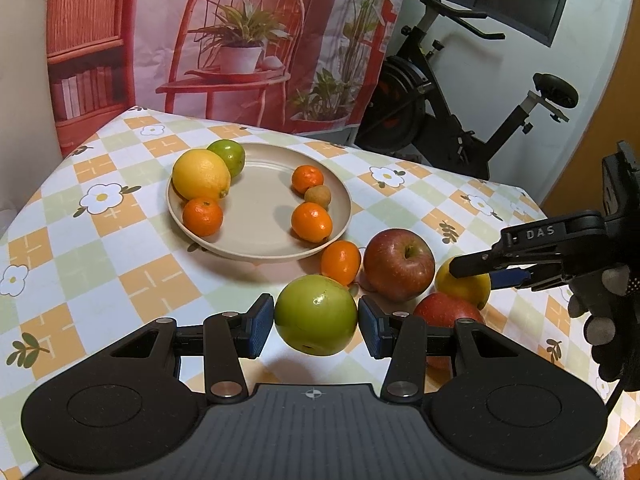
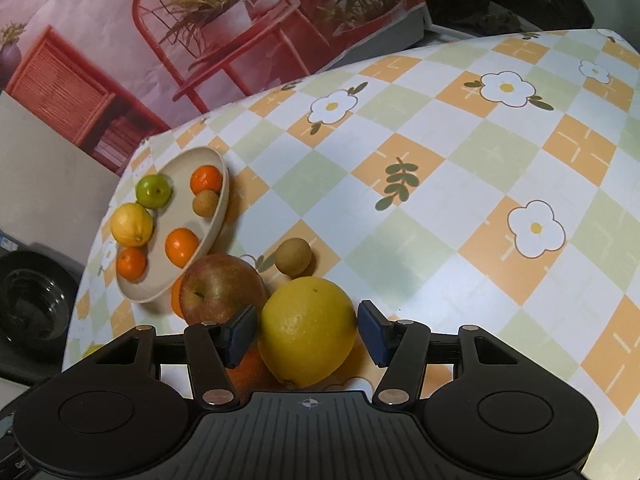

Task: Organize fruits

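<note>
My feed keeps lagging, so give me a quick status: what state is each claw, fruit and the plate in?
Left claw: closed on green apple.
Right claw: around yellow fruit, contact unclear.
Plate: holds six fruits.
Red apple: loose on table.
Small orange: loose, beside plate.

Checked floral tablecloth (image 1: pixel 120 240) — printed red-chair backdrop (image 1: pixel 240 40) behind, black exercise bike (image 1: pixel 440 112) by white wall.
</note>
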`<state>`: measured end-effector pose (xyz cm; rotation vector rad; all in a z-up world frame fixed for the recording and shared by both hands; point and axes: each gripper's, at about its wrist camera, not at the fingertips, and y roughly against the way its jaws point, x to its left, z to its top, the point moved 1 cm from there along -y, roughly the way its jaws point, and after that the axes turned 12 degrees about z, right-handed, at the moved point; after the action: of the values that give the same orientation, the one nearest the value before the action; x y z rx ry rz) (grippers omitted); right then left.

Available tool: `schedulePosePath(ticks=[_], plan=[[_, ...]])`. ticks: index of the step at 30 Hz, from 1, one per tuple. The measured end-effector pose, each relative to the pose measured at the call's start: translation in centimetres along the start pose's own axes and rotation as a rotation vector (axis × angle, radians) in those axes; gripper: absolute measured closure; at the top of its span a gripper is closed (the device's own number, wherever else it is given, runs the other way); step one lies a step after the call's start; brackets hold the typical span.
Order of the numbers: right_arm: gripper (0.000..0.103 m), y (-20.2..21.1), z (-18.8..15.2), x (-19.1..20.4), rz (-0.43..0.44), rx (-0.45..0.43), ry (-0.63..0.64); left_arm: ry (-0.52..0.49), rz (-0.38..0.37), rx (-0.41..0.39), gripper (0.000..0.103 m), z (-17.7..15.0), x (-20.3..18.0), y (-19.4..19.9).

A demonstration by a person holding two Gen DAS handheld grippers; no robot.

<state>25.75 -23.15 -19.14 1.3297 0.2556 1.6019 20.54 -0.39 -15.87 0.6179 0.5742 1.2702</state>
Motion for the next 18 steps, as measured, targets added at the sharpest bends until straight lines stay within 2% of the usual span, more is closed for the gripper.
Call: schedulePosePath(ticks=[10,18], plan=[[0.051,-1.1,-0.2,0.8,-0.028,0.026,0.028,0.006,0.014,-0.003,0.054,0.1,0.4,0.3],[0.051,-0.4,0.2,1.0,-0.03,0.004,0.068,-0.028,0.036,-0.06,0.054,2.3,0.6,1.1]])
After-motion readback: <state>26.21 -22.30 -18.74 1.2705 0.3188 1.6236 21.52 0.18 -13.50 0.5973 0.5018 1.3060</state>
